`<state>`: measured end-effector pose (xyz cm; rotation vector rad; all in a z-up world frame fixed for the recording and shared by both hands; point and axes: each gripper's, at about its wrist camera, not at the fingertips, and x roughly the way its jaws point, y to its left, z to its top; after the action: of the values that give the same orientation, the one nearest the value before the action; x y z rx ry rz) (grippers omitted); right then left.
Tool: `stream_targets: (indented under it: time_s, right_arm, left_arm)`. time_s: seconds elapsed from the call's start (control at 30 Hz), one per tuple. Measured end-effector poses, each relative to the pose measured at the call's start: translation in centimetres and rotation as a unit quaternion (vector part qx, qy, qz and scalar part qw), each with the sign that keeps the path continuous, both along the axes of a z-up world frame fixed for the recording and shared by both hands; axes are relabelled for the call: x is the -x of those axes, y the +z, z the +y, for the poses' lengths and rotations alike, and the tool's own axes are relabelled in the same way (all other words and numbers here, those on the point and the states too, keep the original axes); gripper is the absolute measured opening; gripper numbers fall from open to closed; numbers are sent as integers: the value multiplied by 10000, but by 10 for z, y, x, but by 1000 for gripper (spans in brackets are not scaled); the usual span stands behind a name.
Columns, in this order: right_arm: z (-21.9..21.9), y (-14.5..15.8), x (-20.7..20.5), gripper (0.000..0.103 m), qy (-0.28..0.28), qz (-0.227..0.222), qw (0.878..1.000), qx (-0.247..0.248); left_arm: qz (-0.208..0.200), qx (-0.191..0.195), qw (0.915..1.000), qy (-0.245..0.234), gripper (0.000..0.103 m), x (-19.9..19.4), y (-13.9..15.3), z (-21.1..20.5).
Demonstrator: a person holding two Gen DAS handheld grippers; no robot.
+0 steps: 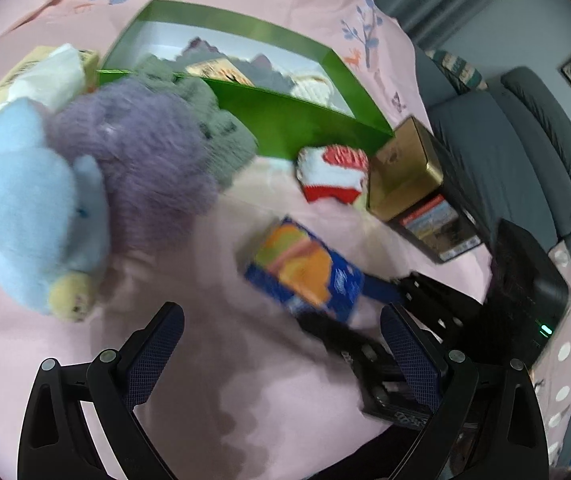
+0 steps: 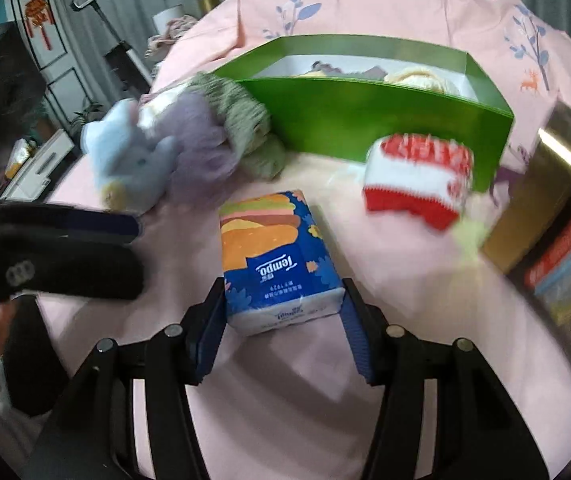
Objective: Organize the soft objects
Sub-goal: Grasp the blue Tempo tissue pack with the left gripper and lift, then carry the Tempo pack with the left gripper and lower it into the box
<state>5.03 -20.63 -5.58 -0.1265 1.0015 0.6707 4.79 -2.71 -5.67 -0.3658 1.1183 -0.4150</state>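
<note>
Under everything, a big pink cloth (image 2: 285,408) with blue flower prints. At the far side, a long green box (image 2: 365,120), open on top, with a cream woolly thing (image 2: 417,78) inside. Off to the right, a dark picture box (image 2: 565,280) and a gold tin (image 1: 405,168), standing close together. On the left, in a heap by the green box's end: a blue plush toy (image 1: 25,200), a purple fluffy thing (image 1: 145,152) and a grey-green knitted thing (image 2: 241,116), all pressed against each other. In front of the green box, near the gold tin, a red and white knitted thing (image 2: 417,176). In the middle of the cloth, lying flat, the tissue pack (image 2: 277,256), blue, burger picture facing up. Long side pointing away from the right hand-held gripper (image 2: 283,316) and toward the green box, far end leaning a little to the left. Well apart from the toy heap and the box. Near short end sitting right between the two blue pads (image 2: 209,332), touched on both sides and so held, jaws about half way in. Left hand-held gripper (image 1: 281,316) hanging over bare pink cloth, jaws wide, holding nothing. Tissue pack just ahead of it and a bit to the right, not between its fingers; blue toy off to its left.
</note>
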Motion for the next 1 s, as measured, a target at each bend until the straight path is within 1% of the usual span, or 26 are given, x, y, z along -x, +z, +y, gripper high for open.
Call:
stream_targets:
  time_s: [0.07, 0.13, 0.17, 0.2, 0.23, 0.3, 0.37, 0.4, 0.43, 0.47, 0.5, 0.53, 0.57, 0.6, 0.67, 0.7, 0.73, 0.77, 0.83, 0.9, 1.0]
  right_arm:
    - [-6, 3, 14, 56, 134, 44, 9999, -43]
    - [-13, 5, 24, 56, 245, 36, 9997, 28]
    - [-17, 4, 28, 59, 260, 20, 9996, 94]
    - [-20, 4, 29, 68, 220, 21, 9997, 145]
    - [-25, 4, 30, 75, 122, 25, 9998, 154]
    - [-30, 5, 30, 75, 54, 38, 9999, 100]
    - [-32, 6, 32, 75, 9, -12, 9999, 164]
    - [-31, 6, 31, 75, 29, -3, 9998, 194]
    - [-30, 4, 33, 75, 54, 22, 9997, 224]
    - [-28, 3, 32, 74, 66, 35, 9997, 247]
    - [-25, 2, 33, 69, 78, 27, 9996, 260]
    - [-23, 2, 33, 60, 105, 10, 9996, 263]
    - [-23, 3, 33, 56, 101, -11, 9997, 236]
    - [-23, 3, 32, 51, 87, 3, 9998, 186]
    - [-22, 2, 30, 48, 63, 2, 9998, 175]
    - [-22, 2, 31, 40, 73, 8, 9999, 146]
    - [-22, 2, 30, 35, 80, 24, 9999, 126]
    - [-21, 1, 30, 34, 84, 19, 9999, 129]
    - [-20, 2, 31, 30, 112, -36, 9998, 134]
    - [-18, 3, 33, 28, 143, -92, 9997, 150]
    - [-15, 7, 34, 28, 197, -197, 9995, 144]
  left_arm:
    - [5, -58, 9997, -226, 99, 1, -3, -9]
    - [-31, -158, 9988, -472, 99, 4, -7, -18]
    - [-77, -241, 9980, -582, 99, 6, -8, -23]
    - [-133, -350, 9971, -669, 99, 8, -10, -27]
    - [-180, -440, 9962, -724, 99, 9, -11, -29]
    - [-262, -484, 9952, -805, 97, 10, -11, -33]
    - [-338, -425, 9943, -912, 93, 11, -10, -38]
    - [-364, -424, 9937, -972, 90, 10, -9, -41]
    - [-370, -432, 9931, -1022, 84, 9, -9, -44]
    - [-350, -447, 9927, -1068, 80, 7, -11, -46]
    - [-323, -443, 9924, -1101, 73, 4, -12, -47]
    - [-290, -420, 9923, -1129, 65, 3, -13, -48]
    - [-231, -366, 9921, -1176, 62, 1, -16, -50]
    - [-216, -346, 9922, -1176, 62, 0, -16, -51]
    - [-250, -361, 9925, -1137, 61, 0, -17, -52]
    - [-229, -345, 9930, -1109, 59, -1, -17, -51]
    - [-220, -345, 9933, -1084, 57, -1, -18, -50]
    - [-221, -349, 9934, -1068, 57, 0, -18, -49]
    - [-249, -408, 9930, -1085, 56, 3, -16, -48]
    - [-295, -492, 9920, -1121, 56, 7, -13, -48]
    - [-341, -498, 9923, -1081, 56, 9, -8, -44]
